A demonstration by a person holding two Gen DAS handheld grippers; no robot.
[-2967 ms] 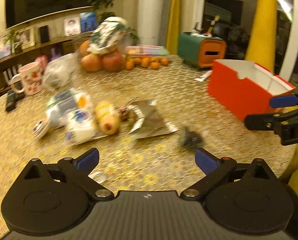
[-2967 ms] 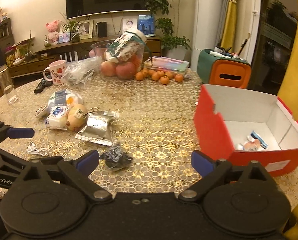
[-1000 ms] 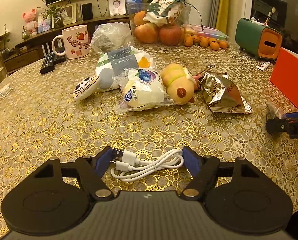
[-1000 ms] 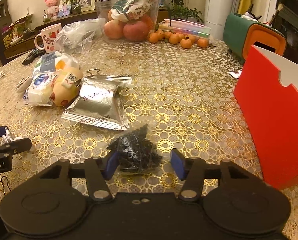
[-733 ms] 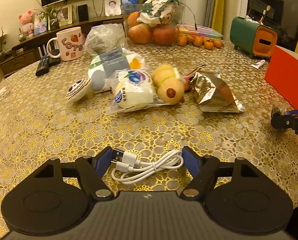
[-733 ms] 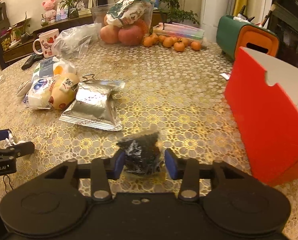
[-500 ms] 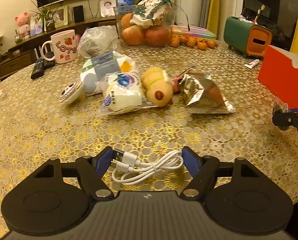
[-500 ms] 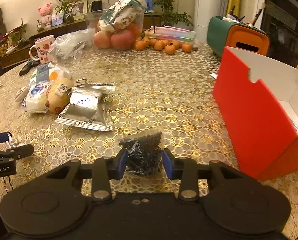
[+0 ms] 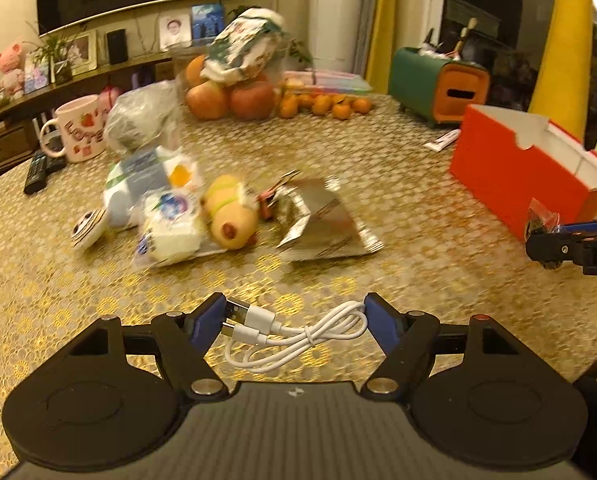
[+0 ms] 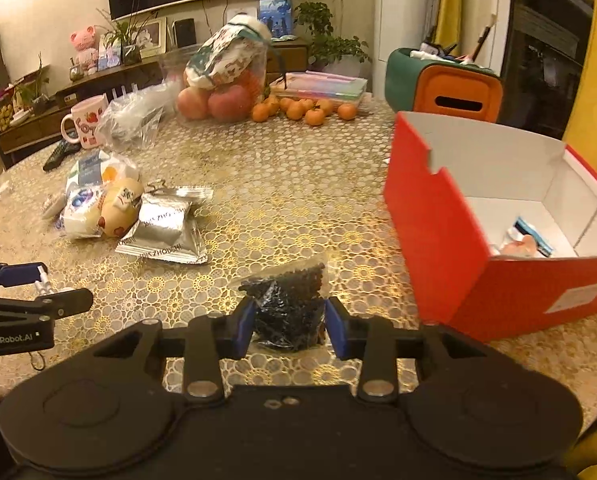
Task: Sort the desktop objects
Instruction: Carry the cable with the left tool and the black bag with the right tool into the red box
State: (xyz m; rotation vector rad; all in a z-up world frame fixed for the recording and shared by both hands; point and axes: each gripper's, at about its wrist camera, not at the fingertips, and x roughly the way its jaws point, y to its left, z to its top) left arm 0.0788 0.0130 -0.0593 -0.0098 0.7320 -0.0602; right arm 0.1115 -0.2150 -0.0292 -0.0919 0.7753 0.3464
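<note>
My left gripper [image 9: 294,320] is shut on a coiled white USB cable [image 9: 294,336] and holds it above the gold-patterned table. My right gripper [image 10: 290,316] is shut on a small clear bag of black beads [image 10: 290,304], lifted off the table. The open red box [image 10: 498,216] with a white inside stands to the right and holds a few small packets [image 10: 526,240]. In the left wrist view the box [image 9: 514,168] is at the right, with the right gripper [image 9: 554,236] in front of it. A silver foil packet [image 10: 166,232] and wrapped snacks [image 10: 98,204] lie at the left.
A bag of apples [image 10: 226,80], small oranges [image 10: 302,112], a mug [image 10: 84,124], a crumpled plastic bag [image 10: 130,120], a remote [image 10: 58,152] and a green-and-orange container [image 10: 442,84] stand at the back. The table edge runs close below both grippers.
Both grippers have risen and drawn back with their loads. The right gripper closed tighter on the bead bag and lifted it; the red box's inside has come into view.
</note>
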